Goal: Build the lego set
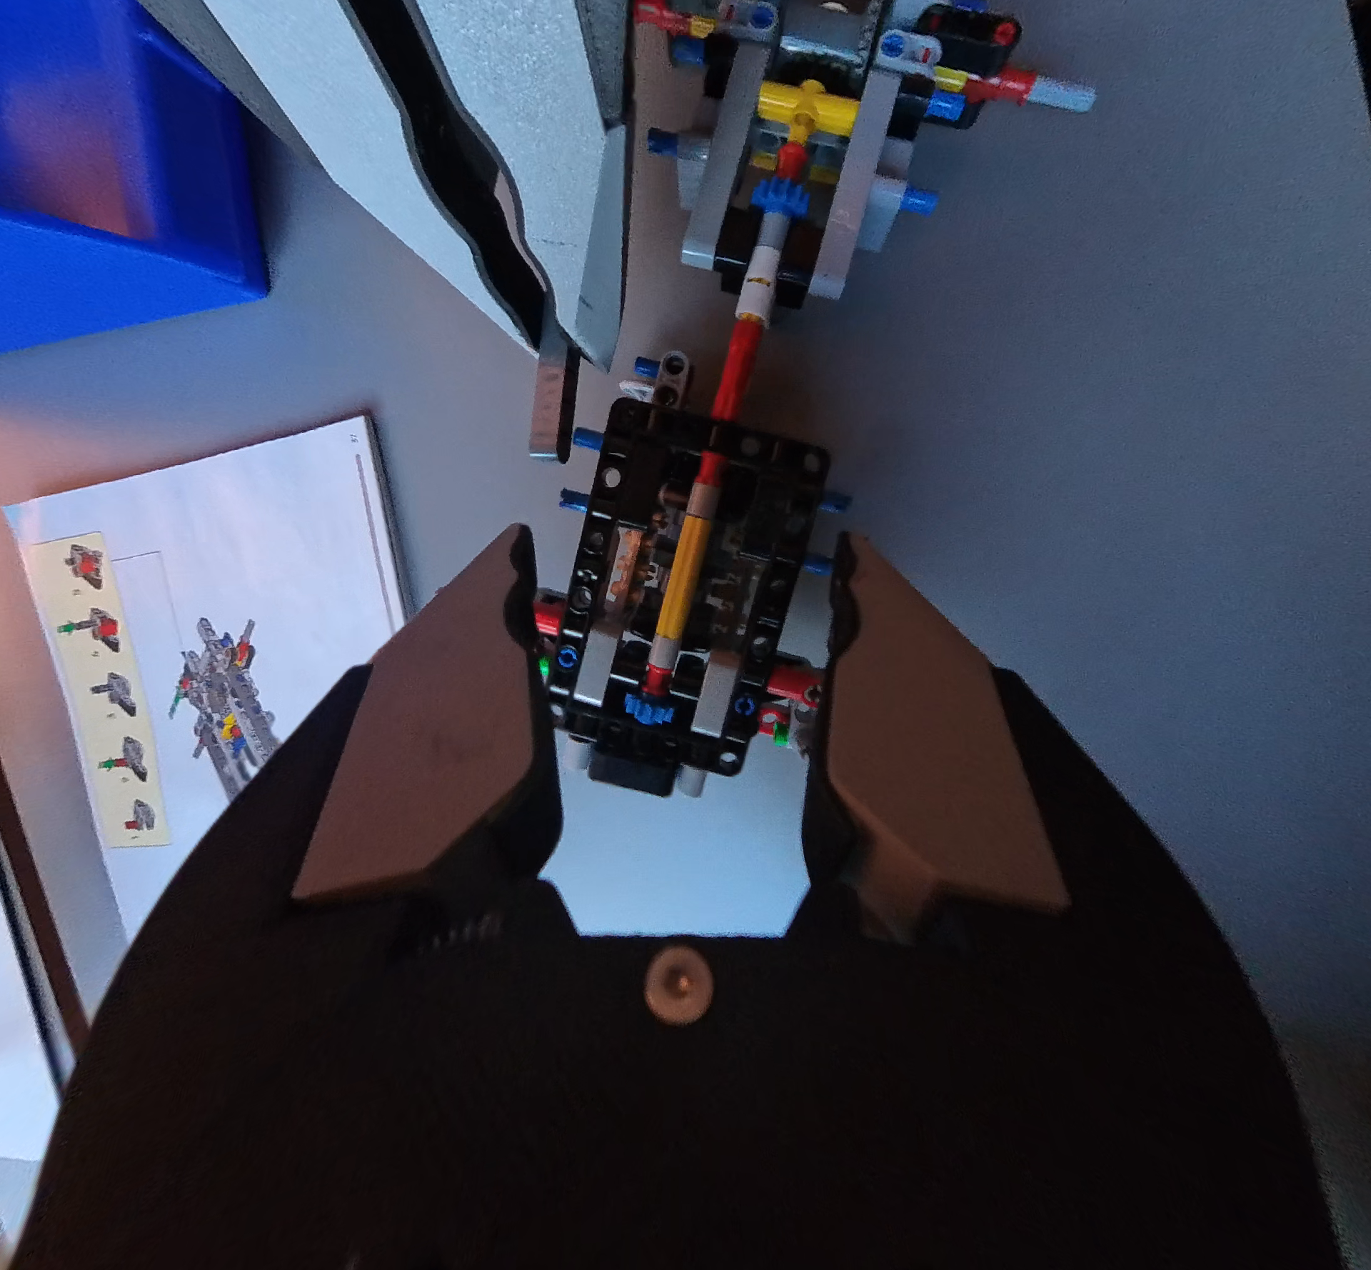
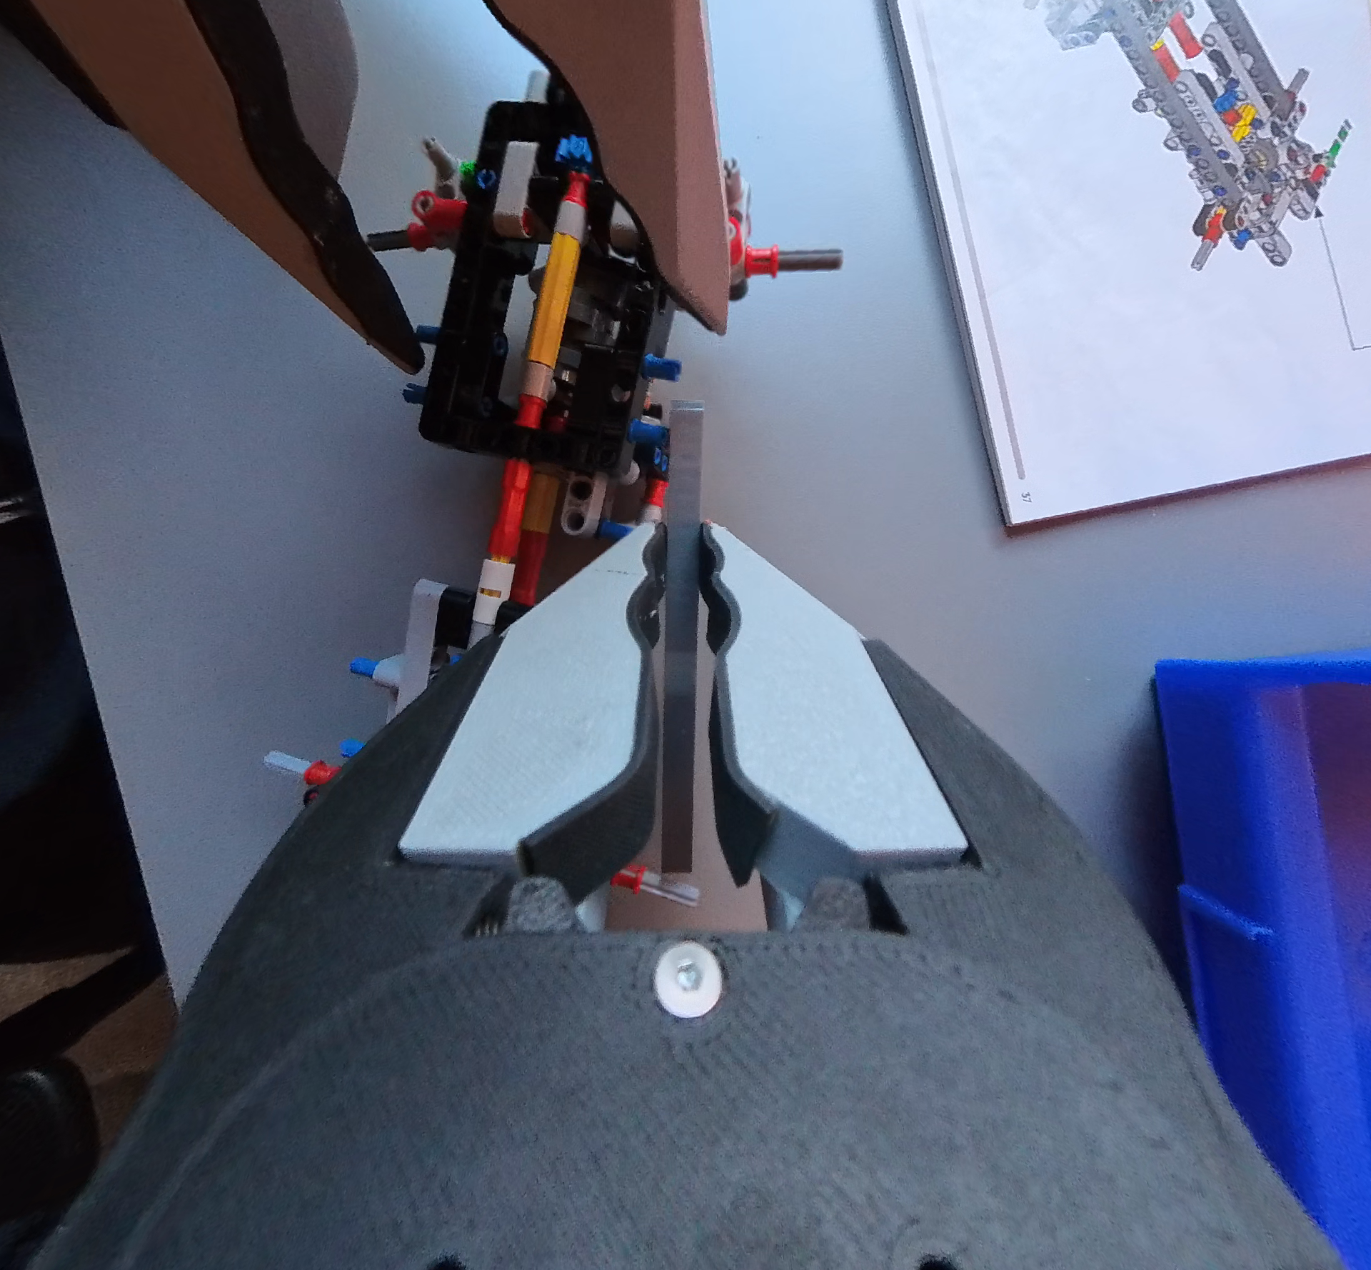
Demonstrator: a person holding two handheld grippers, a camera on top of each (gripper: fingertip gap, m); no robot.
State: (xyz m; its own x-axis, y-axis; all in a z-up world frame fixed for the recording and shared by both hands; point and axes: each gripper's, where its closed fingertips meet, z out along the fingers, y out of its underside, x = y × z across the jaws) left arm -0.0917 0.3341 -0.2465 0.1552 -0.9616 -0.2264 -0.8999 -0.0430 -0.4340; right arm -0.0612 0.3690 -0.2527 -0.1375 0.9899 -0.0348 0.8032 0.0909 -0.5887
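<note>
While its brown fingers stand apart astride the black-framed brick chassis (image 1: 697, 589), pressing nothing, the left gripper (image 1: 682, 566) grasps nothing; the right gripper (image 2: 681, 537) is clamped on a grey beam (image 2: 684, 492), just beside the chassis, unattached.

Grey beam (image 2: 682, 641) beside black frame (image 2: 475, 359)

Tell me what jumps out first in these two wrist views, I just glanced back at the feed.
The colourful brick-built chassis on the grey table draws the eye, its black frame sitting between the open left gripper's brown fingers, with a red and yellow shaft running to a grey section beyond. The right gripper is shut on a flat grey beam beside the frame. An open instruction booklet and a blue bin lie off to the side.
</note>
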